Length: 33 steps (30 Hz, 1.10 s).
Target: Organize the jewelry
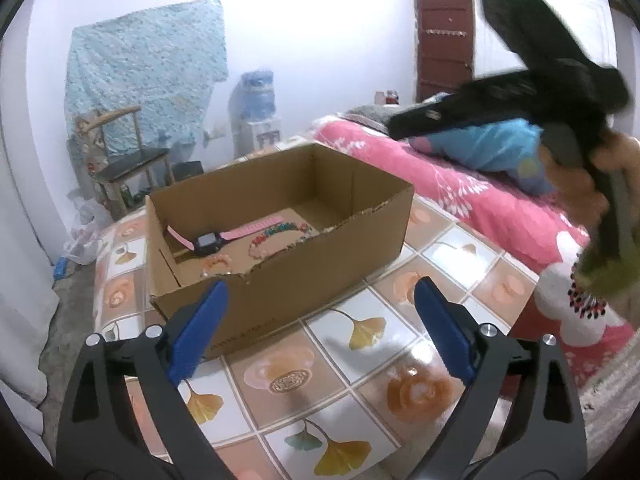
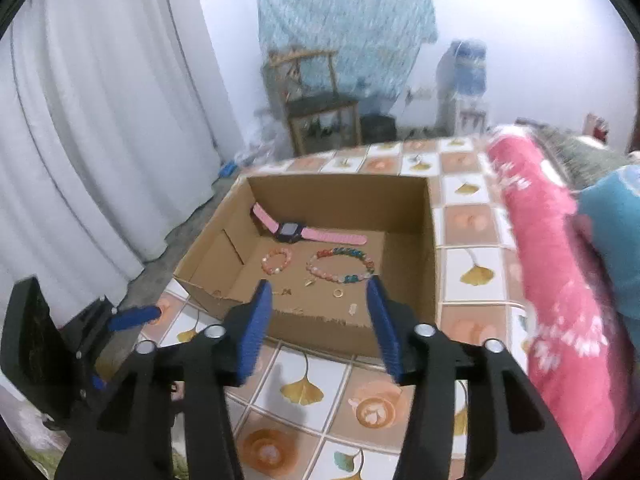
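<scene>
From the left wrist, the open brown cardboard box (image 1: 280,236) on the tiled desk (image 1: 360,360) shows faint print beginning "www"; the left gripper (image 1: 320,320) hovers, jaws wide and empty. From the right wrist, the right gripper (image 2: 320,320) tilts down, jaws parted, empty, over the pink-strapped watch (image 2: 292,232) and beaded bracelets (image 2: 340,266) inside.

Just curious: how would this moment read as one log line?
left fingers: open, empty | right fingers: open, empty | watch, bracelets: in cardboard box

A line of small dark print runs along the near outer wall of the open brown cardboard box (image 1: 280,288), lower centre of the left wrist view; only "www." at its start can be made out, the rest being too small and blurred to read.
</scene>
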Available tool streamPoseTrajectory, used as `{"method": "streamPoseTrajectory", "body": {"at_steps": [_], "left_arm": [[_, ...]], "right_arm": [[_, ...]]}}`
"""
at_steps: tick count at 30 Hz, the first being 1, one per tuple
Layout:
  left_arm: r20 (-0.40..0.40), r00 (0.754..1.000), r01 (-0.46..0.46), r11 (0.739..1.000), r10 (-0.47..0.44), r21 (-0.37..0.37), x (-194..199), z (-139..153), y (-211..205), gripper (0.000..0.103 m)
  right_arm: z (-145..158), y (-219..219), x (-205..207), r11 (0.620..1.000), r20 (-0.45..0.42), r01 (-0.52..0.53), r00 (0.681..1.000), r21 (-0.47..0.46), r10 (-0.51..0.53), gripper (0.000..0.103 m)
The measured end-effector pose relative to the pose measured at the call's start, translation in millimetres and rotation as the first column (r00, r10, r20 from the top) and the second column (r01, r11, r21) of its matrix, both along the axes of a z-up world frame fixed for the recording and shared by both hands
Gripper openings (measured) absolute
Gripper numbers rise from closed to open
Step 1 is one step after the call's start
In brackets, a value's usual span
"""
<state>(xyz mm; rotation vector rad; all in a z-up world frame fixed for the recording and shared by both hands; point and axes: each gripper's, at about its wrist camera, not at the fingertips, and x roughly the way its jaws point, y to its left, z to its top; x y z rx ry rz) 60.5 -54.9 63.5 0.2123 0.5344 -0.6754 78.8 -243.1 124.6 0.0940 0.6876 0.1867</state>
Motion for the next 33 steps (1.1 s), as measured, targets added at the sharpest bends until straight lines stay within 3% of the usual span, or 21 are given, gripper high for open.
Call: {"method": "streamPoseTrajectory", "body": {"at_steps": [4, 10, 15, 17, 20, 22, 27, 33], "left_arm": [[0.000, 0.999, -0.050, 0.998, 0.050, -0.024, -2, 4, 4, 0.094], [-0.020, 0.987, -0.159, 0.986, 0.158, -0.058, 1, 12, 15, 0.095], [0.004, 0.939, -0.343, 0.939, 0.343, -0.019, 8, 15, 24, 0.095], [0.014, 0.908, -0.419, 0.908, 0.419, -0.012, 10, 17, 28, 0.095], [0.018, 0.878, -0.479, 0.878, 0.478, 0.020, 16, 18, 29, 0.095], [0.011, 0.863, -0.506, 0.861, 0.506, 0.055, 21, 16, 27, 0.095], [-0.081, 0.848, -0.516, 0.850, 0.524, 0.103, 33, 10, 28, 0.095], [-0.093, 0.819, -0.546, 0.818, 0.567, 0.179, 40, 5, 24, 0.095]], "right_arm": [[-5, 3, -23, 0.998, 0.019, 0.064, 0.998, 0.028, -0.065, 0.071], [-16, 4, -24, 0.988, -0.006, 0.154, 0.988, 0.021, -0.154, 0.076], [-24, 9, -20, 0.972, -0.014, 0.228, 0.973, -0.048, -0.229, 0.083], [-29, 15, -18, 0.965, -0.016, 0.242, 0.970, -0.100, -0.244, 0.086], [-38, 20, -15, 0.962, -0.045, 0.239, 0.968, -0.134, -0.247, 0.087], [-43, 22, -14, 0.958, -0.062, 0.245, 0.965, -0.147, -0.256, 0.087], [-49, 23, -10, 0.955, -0.091, 0.260, 0.957, -0.146, -0.274, 0.087], [-54, 28, -4, 0.956, -0.117, 0.254, 0.955, -0.150, -0.272, 0.090]]}}
